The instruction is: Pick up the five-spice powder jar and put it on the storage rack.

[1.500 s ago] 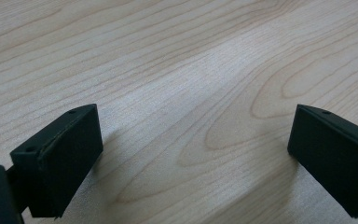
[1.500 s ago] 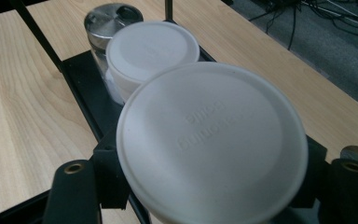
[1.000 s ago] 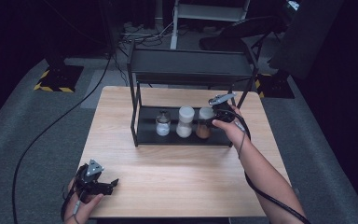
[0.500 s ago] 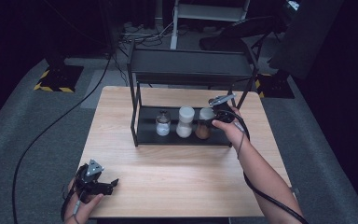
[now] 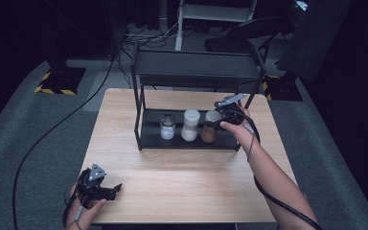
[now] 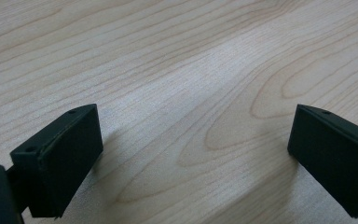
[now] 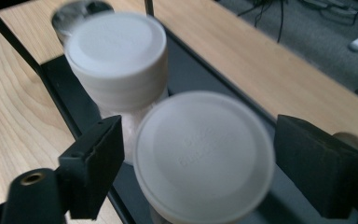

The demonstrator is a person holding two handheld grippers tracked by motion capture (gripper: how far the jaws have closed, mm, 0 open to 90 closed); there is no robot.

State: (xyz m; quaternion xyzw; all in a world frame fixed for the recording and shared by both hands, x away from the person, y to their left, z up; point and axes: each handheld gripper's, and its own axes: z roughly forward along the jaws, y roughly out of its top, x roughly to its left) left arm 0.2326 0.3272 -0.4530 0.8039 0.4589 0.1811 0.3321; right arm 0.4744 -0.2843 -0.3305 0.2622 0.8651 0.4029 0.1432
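The room is dark. A light wooden table (image 5: 182,172) stands on a grey carpet floor (image 5: 33,143). A black cable (image 5: 52,129) runs over the carpet. Yellow and black striped tape (image 5: 52,89) marks a dark stand's foot. Far behind stands a white metal frame (image 5: 211,14).

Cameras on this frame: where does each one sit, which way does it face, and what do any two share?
High view: above the person's side, facing forward and down on the table; forearms, left gripper, right gripper.
Left gripper view: on that gripper, facing bare tabletop between open jaws.
Right gripper view: facing down on the brown jar, jaws just opening beside its lid.
Shared: brown jar, white jar, rack.
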